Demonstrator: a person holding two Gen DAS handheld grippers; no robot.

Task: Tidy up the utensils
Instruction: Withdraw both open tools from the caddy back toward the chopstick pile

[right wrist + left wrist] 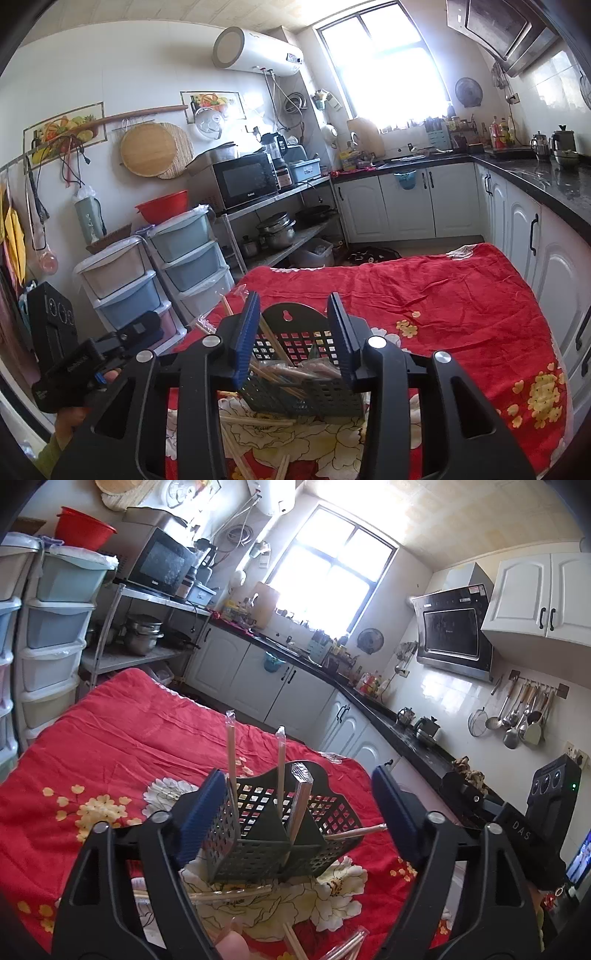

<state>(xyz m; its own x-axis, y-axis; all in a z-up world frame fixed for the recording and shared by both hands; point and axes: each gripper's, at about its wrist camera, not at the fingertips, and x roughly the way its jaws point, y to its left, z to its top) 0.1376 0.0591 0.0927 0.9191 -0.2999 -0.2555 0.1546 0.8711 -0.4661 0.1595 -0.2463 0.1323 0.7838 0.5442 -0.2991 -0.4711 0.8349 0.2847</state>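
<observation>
Several chopsticks (pixel 281 764) stand in the basket (pixel 325 834) (more lie loose on the cloth (pixel 129 731)); left gripper (pixel 295 812) wide open, right gripper (pixel 293 339) half open, both empty.

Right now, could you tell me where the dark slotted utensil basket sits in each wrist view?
Left wrist: utensil basket low centre, between the open fingers, wrapped chopsticks upright inside.
Right wrist: utensil basket low centre, between the fingers, chopsticks leaning inside.
Shared landmark: microwave on the metal shelf.
</observation>
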